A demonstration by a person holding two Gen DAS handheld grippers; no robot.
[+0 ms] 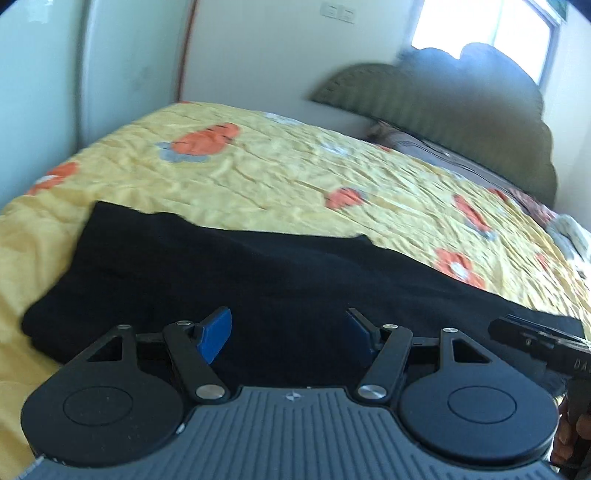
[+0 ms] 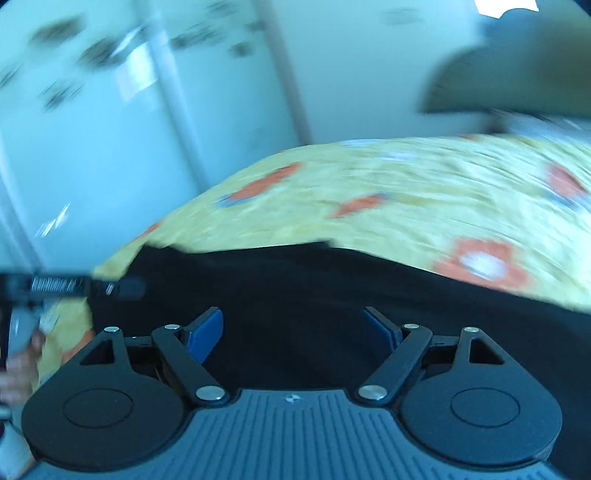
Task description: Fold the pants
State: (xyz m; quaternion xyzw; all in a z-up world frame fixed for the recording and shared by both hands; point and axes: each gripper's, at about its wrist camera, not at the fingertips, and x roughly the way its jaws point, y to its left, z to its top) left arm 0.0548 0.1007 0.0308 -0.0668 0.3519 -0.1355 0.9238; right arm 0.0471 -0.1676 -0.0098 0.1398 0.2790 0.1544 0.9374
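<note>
Black pants (image 1: 221,269) lie flat across the near part of a bed with a yellow flowered bedspread (image 1: 277,166). My left gripper (image 1: 286,328) is open and empty, hovering over the pants' near edge. My right gripper (image 2: 293,328) is open and empty over the same pants (image 2: 295,280), to the right of the left one. The right gripper's body (image 1: 535,343) shows at the right edge of the left wrist view. The left gripper's body (image 2: 70,286) shows at the left edge of the right wrist view. The right wrist view is motion-blurred.
A dark green headboard (image 1: 461,110) and pillows (image 1: 443,155) stand at the bed's far right end. A white wall and wardrobe doors (image 2: 92,129) lie beyond the bed. A window (image 1: 487,33) is at the upper right.
</note>
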